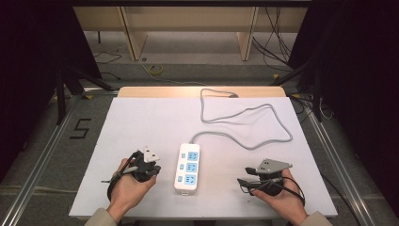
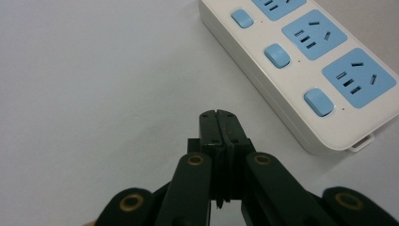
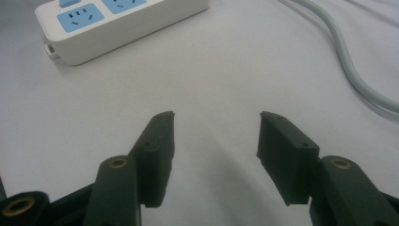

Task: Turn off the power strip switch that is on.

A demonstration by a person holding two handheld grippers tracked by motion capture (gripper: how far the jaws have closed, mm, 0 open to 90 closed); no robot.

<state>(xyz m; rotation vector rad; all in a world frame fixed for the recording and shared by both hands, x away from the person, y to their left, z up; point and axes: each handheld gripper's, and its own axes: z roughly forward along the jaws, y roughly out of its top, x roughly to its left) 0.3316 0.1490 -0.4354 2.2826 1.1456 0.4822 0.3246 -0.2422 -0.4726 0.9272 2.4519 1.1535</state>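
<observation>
Currently the white plastic power strip with blue sockets (image 1: 187,167) lies near the white tabletop's (image 1: 141,122) front edge, between both grippers. Left gripper (image 2: 219,115) is closed on nothing; right gripper (image 3: 214,123) gapes wide. Best approach a blue rocker switch (image 2: 276,55) slowly, tip-first, pressing straight down.

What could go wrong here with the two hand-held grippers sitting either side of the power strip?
1. The left hand-held gripper is shut with nothing in it; prodding the light power strip could slide it across the smooth white table.
2. The grey cable loops loosely behind the strip; a tug may turn the strip or drag the cable.
3. The right hand-held gripper stands open beside that cable and might snag it.
</observation>
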